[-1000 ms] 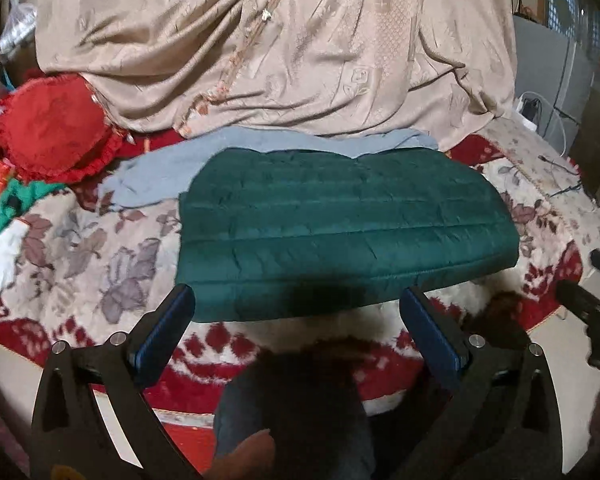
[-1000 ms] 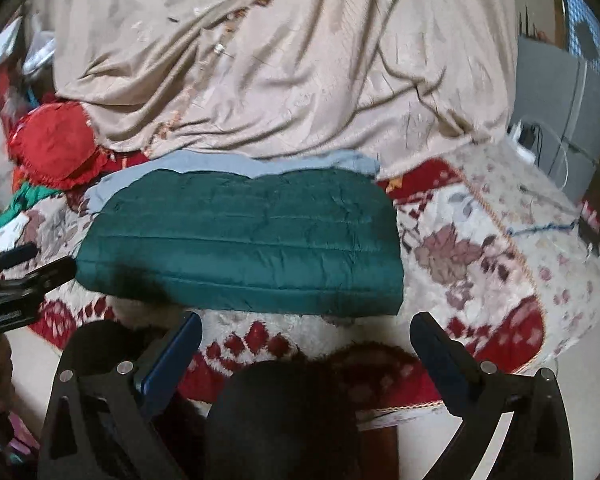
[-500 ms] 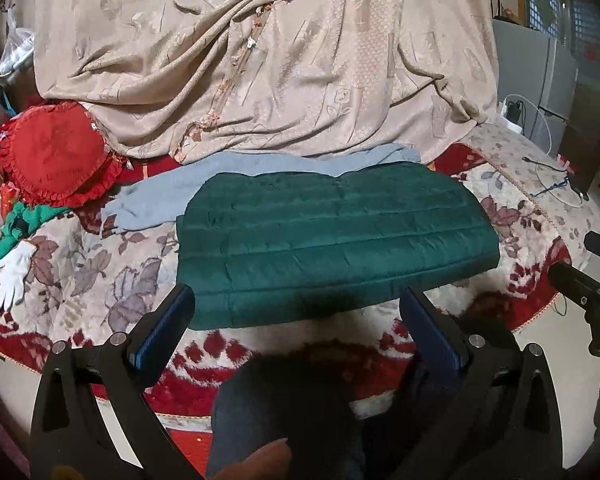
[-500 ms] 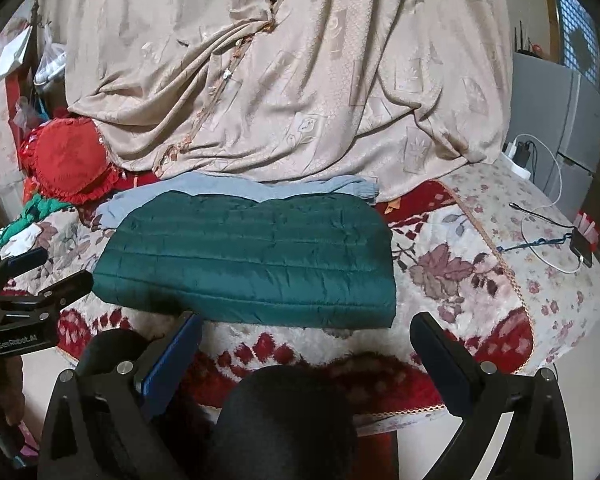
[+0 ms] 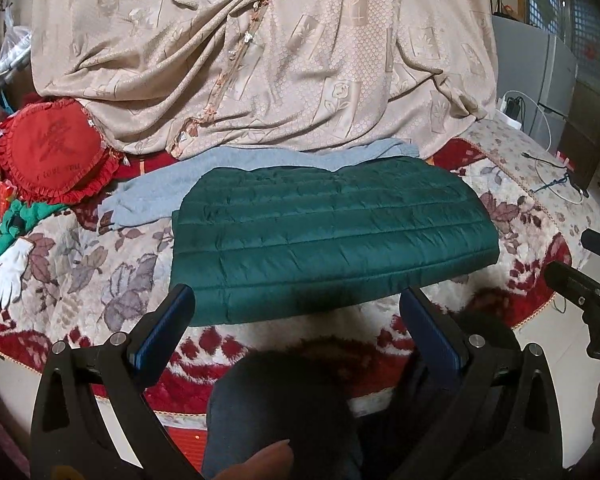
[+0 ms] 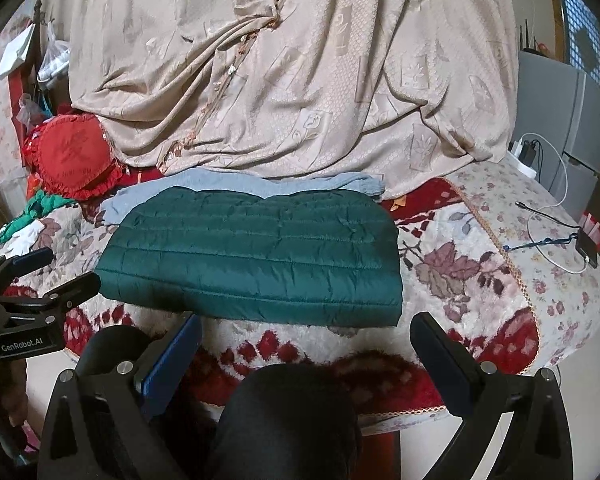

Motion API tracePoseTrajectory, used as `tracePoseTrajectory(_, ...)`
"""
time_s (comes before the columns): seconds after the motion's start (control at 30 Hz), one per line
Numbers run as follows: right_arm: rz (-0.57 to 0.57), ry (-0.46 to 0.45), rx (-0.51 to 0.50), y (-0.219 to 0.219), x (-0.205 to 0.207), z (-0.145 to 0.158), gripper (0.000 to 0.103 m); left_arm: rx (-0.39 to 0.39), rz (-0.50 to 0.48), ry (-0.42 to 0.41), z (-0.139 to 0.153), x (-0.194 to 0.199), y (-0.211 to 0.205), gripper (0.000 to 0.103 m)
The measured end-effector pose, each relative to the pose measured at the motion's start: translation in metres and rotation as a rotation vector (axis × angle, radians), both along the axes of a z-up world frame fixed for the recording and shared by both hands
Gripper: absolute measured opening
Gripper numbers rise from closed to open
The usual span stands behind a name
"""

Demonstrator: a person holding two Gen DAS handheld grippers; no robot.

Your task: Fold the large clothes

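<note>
Both grippers drawn back from bed | left gripper [image 5: 296, 308] jaws apart, empty | right gripper [image 6: 306, 334] likewise | folded green quilted jacket [image 5: 328, 236] flat on floral blanket [image 5: 80, 264]

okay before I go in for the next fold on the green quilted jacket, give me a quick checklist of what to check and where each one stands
1. Left gripper open, holding nothing: ok.
2. Right gripper open, holding nothing: ok.
3. Green quilted jacket lies flat, near edge free: ok.
4. Nothing on top of the jacket: ok.
5. Grey garment tucked under its far edge, may drag along: not ok.
6. Sleeves and zipper tucked inside: cannot tell.
</note>
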State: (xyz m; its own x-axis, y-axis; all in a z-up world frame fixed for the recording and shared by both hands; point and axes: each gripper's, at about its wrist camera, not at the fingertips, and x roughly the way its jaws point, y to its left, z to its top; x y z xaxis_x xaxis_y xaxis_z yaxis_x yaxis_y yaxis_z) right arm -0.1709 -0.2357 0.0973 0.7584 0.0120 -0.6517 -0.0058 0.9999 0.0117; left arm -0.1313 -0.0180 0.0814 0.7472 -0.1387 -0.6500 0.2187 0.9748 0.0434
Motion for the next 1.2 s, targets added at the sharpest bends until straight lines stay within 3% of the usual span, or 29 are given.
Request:
tracePoseTrajectory(0.87, 0.006, -0.007, -0.004, 0.0071, -0.0016, 0.0018, 0.103, -0.004, -0.003, 0.005, -0.0004, -0.0022, -0.0023, 0.103)
tracePoseTrajectory(1.2, 0.014, -0.003, -0.013, 0.0086, 0.002, 0.003, 0.103, -0.026, -0.056, -0.017, 0.0024, -0.009, -0.0052, 0.103)
